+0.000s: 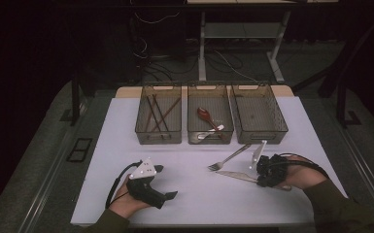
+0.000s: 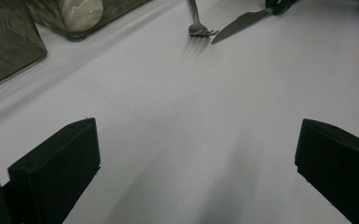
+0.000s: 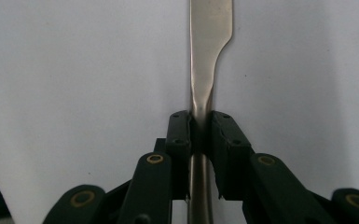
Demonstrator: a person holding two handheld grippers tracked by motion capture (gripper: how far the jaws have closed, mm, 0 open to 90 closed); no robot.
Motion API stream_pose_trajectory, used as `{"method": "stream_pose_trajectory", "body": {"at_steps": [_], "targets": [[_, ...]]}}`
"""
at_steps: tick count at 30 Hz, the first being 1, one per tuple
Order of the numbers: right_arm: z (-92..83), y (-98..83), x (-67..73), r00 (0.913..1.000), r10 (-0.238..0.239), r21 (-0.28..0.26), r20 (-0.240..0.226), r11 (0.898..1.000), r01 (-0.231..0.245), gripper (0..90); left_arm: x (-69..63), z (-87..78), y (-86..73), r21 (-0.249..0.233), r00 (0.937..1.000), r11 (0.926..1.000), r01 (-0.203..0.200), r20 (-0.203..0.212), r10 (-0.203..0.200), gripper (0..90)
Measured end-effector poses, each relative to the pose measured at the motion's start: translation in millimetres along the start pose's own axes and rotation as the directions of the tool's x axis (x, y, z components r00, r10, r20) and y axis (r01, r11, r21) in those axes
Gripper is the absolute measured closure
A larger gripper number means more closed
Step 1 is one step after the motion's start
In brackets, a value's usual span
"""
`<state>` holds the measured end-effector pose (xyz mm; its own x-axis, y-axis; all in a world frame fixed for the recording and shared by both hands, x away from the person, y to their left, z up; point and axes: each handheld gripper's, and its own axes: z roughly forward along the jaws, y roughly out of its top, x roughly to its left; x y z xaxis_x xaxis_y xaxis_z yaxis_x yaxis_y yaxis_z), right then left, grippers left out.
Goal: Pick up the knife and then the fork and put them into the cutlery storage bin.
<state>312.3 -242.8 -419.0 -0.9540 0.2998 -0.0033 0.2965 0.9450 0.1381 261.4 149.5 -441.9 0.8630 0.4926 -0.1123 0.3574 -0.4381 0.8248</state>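
A metal knife [image 1: 235,175] lies low over the white table top [image 1: 194,199], blade pointing left. My right gripper [image 1: 262,175] is shut on its handle. In the right gripper view the two pads [image 3: 179,133] clamp the neck of the knife [image 3: 210,46], and the blade runs away from the jaws. A metal fork [image 1: 228,159] lies just beyond the knife, tines to the left. My left gripper [image 1: 166,182] rests at the front left, open, with bare table between its jaws [image 2: 196,154]. The left gripper view has the fork [image 2: 196,25] and the knife tip [image 2: 240,22] far ahead.
Three smoky plastic bins stand in a row at the back. The left bin [image 1: 141,131] holds chopsticks [image 1: 156,114]. The middle bin [image 1: 190,133] holds a red spoon [image 1: 205,114] and a pale one. The right bin [image 1: 281,127] looks empty. The table's front edge is close to both hands.
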Motion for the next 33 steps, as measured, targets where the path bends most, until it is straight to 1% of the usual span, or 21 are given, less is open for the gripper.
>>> {"method": "stream_pose_trajectory", "body": {"at_steps": [2, 4, 9, 10, 15, 24, 26, 27, 28, 30, 33], "targets": [[0.8, 5.8, -1.0, 0.9999, -0.01, 0.04, -0.003, 0.999, 0.01, 78.7, -0.3, 0.0, 0.2, -0.001, 1.0, 1.0, -0.001, -0.001, 0.001, 0.0], [1.2, 8.5, -2.7, 0.9998, -0.016, 0.059, -0.011, 0.998, 0.016, 79.1, -0.9, -0.4, 0.4, -0.002, 1.0, 1.0, -0.002, 0.0, 0.002, 0.0], [0.8, 7.2, -4.4, 0.9997, -0.003, 0.05, -0.026, 0.999, 0.005, 79.5, -0.6, -0.6, 0.1, -0.003, 1.0, 1.0, 0.0, -0.001, 0.0, 0.0], [0.7, 6.5, -4.8, 0.9996, -0.007, 0.047, -0.029, 0.999, 0.008, 79.6, -0.7, -0.6, 0.2, -0.004, 1.0, 1.0, 0.0, 0.0, 0.0, 0.0], [-0.3, 2.4, -6.5, 0.999, -0.005, 0.016, -0.044, 1.0, 0.006, 79.6, -0.2, -0.4, 0.1, -0.004, 1.0, 1.0, 0.002, 0.0, -0.002, 0.0], [-3.3, -4.6, -5.2, 0.9994, -0.004, -0.038, -0.033, 0.999, 0.003, 79.6, -0.4, -0.6, 0.1, -0.004, 1.0, 1.0, 0.0, 0.0, 0.0, 0.0], [-4.8, -7.7, -5.3, 0.9994, 0.001, -0.062, -0.036, 0.998, -0.003, 79.6, -0.4, -0.7, 0.1, -0.006, 1.0, 1.0, 0.001, 0.0, -0.001, 0.0], [-6.0, -9.8, -5.4, 0.9989, 0.011, -0.076, -0.045, 0.997, -0.014, 79.6, -0.3, -0.8, 0.1, -0.006, 1.0, 1.0, 0.001, 0.0, -0.001, 0.0], [-7.5, -12.1, -6.2, 0.9986, 0.01, -0.094, -0.051, 0.995, -0.015, 79.5, -0.3, -0.7, 0.0, -0.006, 1.0, 1.0, 0.001, 0.0, -0.001, 0.0], [-10.8, -16.9, -6.7, 0.9982, 0.023, -0.13, -0.056, 0.991, -0.031, 79.5, -0.1, -0.6, -0.1, -0.006, 1.0, 1.0, 0.002, 0.0, -0.002, 0.0], [-14.6, -23.1, -7.6, 0.9975, 0.033, -0.17, -0.062, 0.985, -0.043, 79.5, -0.2, -0.6, 0.1, -0.005, 1.0, 1.0, 0.002, 0.0, -0.002, 0.0]]}}
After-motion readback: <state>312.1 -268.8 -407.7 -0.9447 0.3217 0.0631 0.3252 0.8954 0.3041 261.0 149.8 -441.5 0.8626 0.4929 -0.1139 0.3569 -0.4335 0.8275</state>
